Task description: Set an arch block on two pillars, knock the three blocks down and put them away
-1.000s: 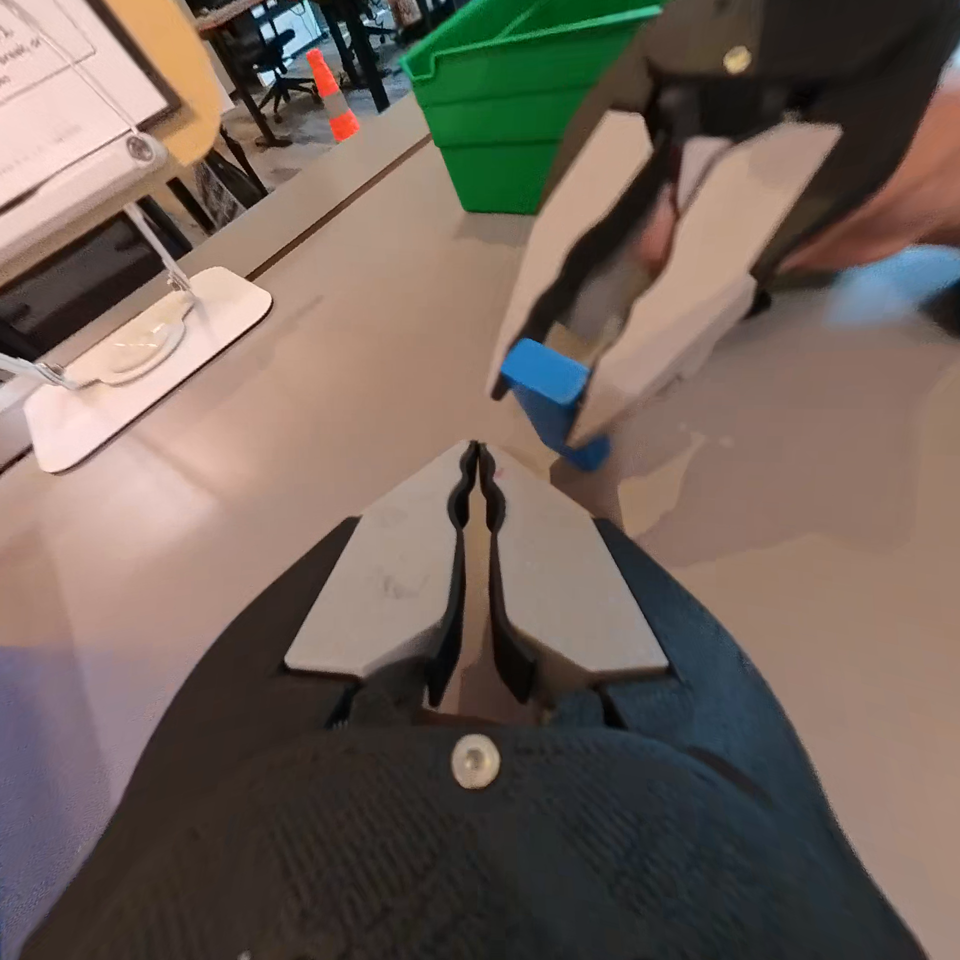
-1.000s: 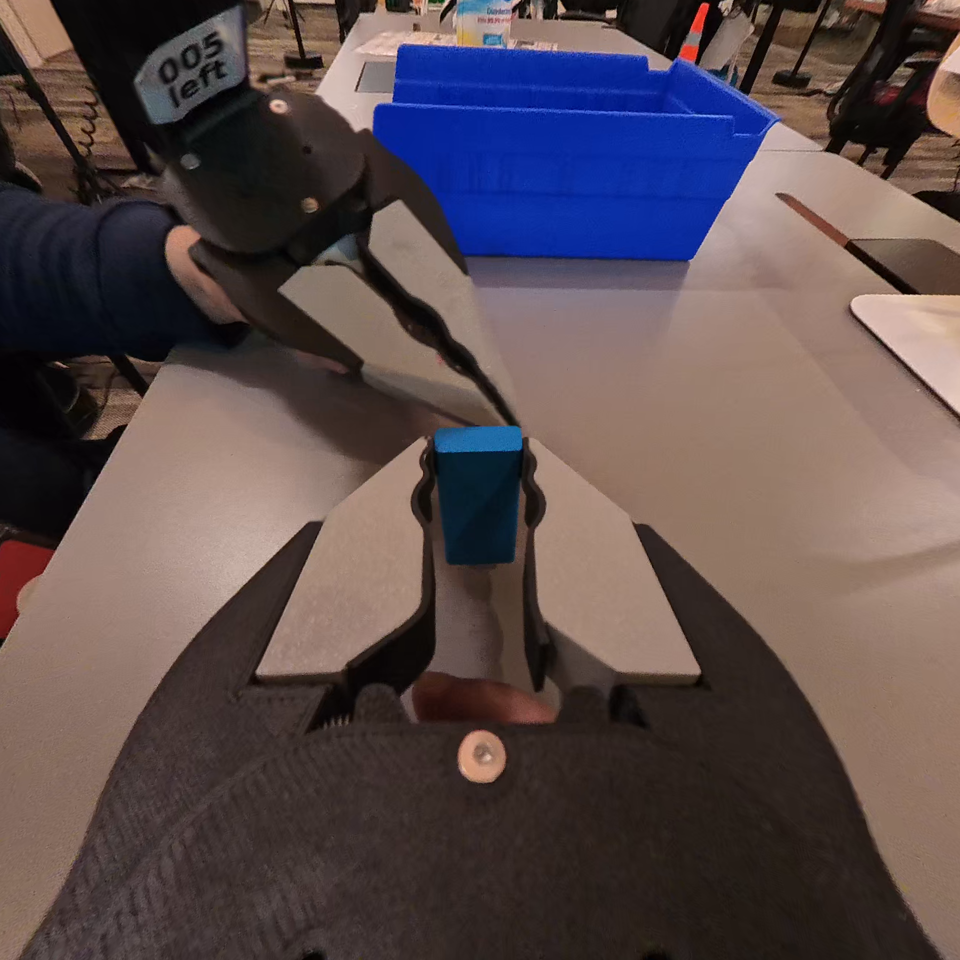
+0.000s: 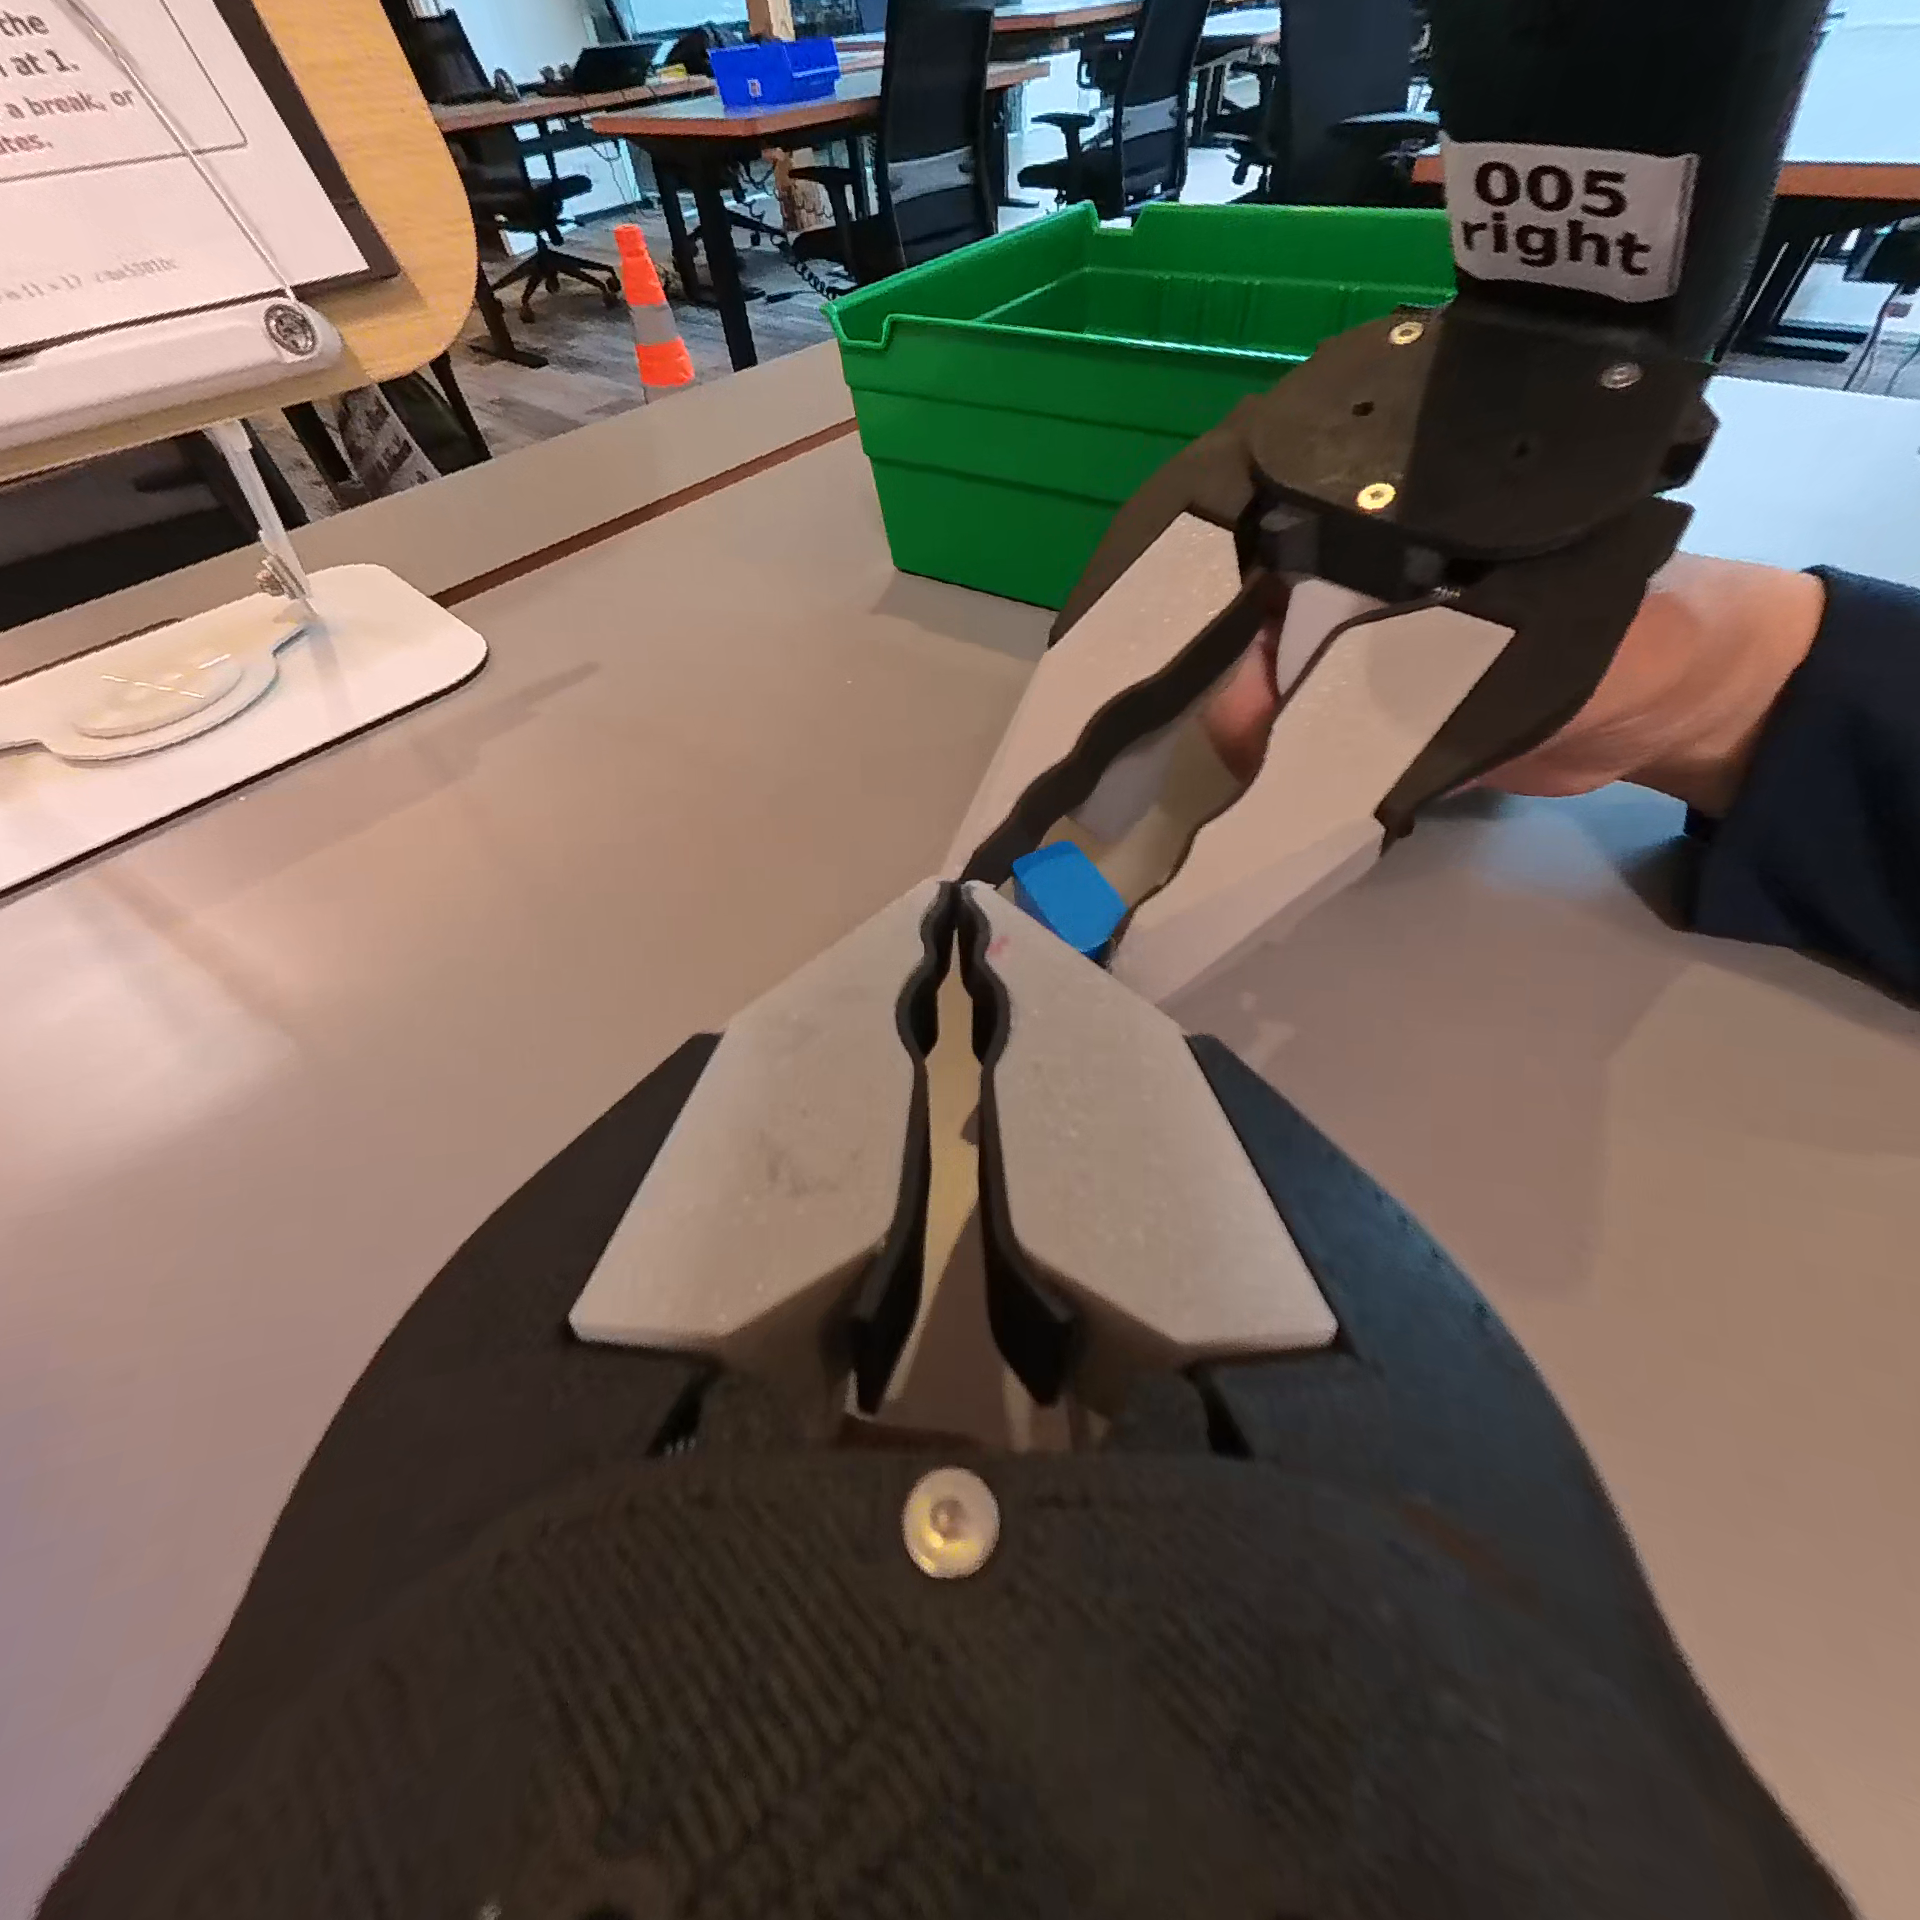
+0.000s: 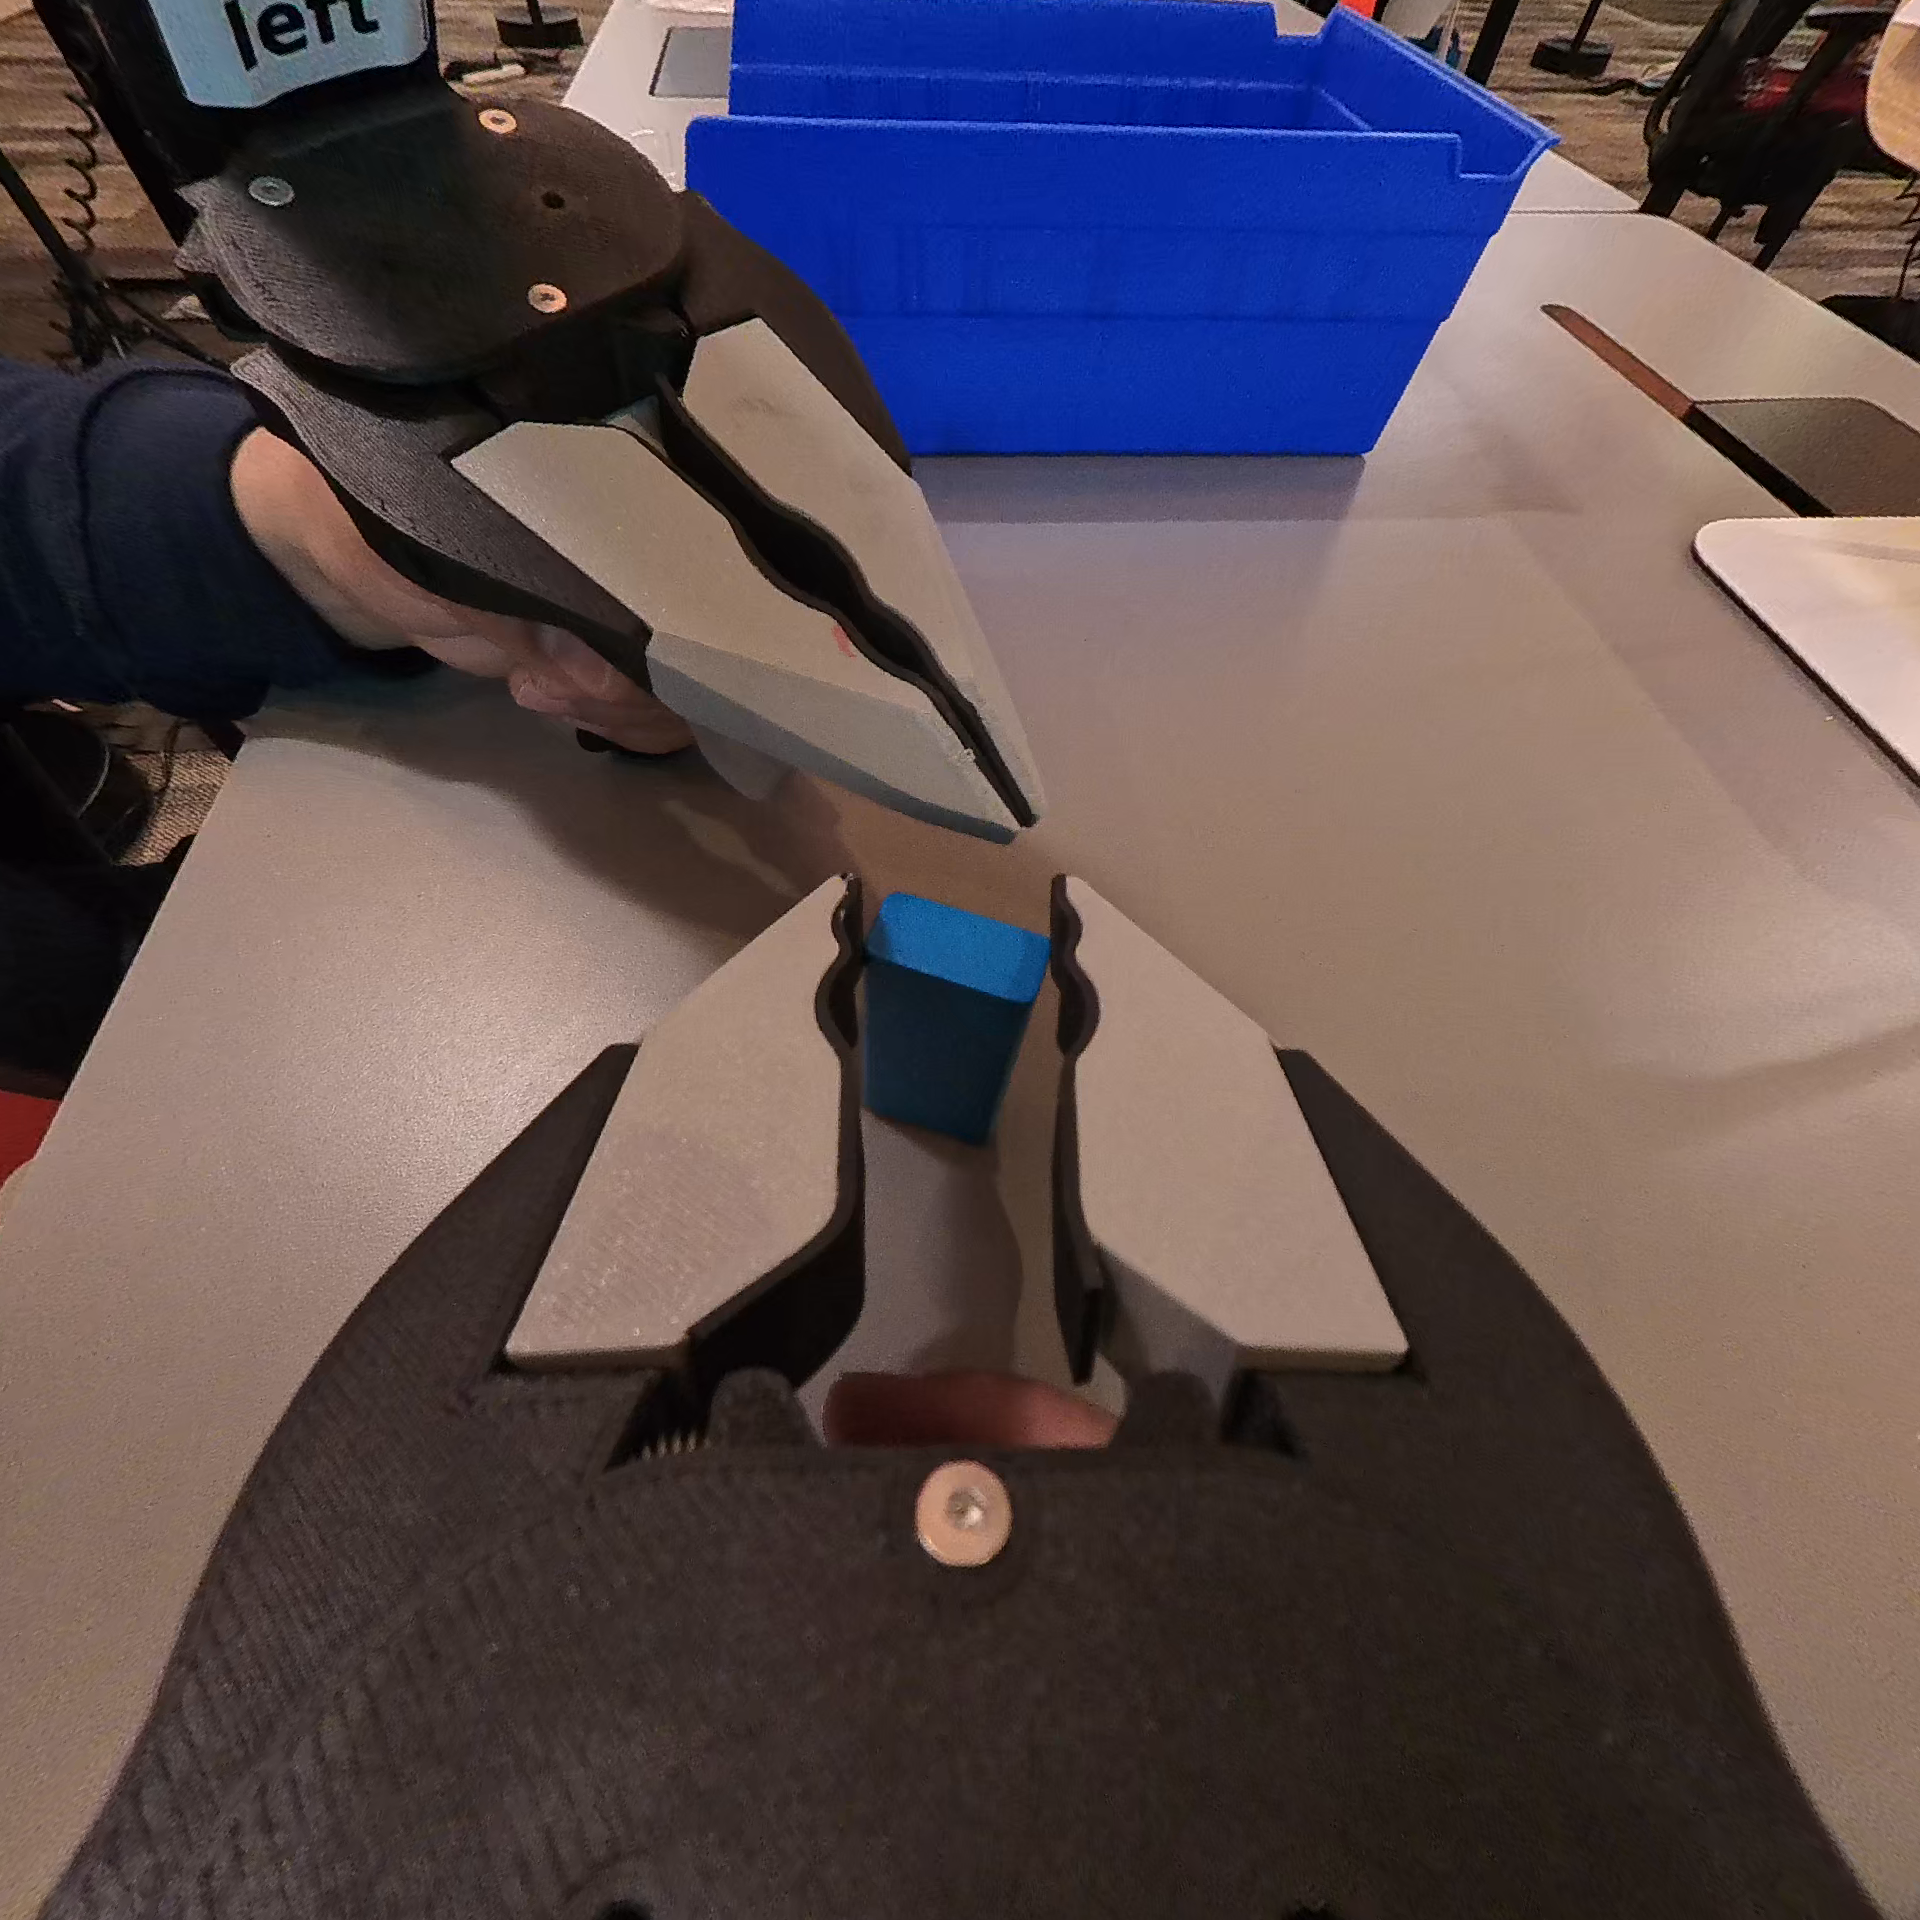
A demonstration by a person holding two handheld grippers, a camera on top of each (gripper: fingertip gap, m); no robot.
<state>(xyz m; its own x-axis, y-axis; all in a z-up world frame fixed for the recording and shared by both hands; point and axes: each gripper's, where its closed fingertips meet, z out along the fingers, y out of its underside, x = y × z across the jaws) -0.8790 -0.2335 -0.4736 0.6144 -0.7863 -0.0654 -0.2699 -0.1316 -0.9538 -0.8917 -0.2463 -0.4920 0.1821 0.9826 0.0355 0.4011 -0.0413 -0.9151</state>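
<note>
A small blue block [image 4: 951,1013] stands on the grey table [image 4: 1455,831] between the right gripper's [image 4: 954,904] parted jaws — ungripped, a gap showing; likely light, rigid, best pinched on flat sides — left gripper [image 3: 958,896] closed, empty

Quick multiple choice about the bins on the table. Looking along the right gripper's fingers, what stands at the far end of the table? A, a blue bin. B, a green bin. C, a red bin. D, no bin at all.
A: in the right wrist view a blue bin stands on the table beyond the blue block; the green bin shows only in the left wrist view.
</note>
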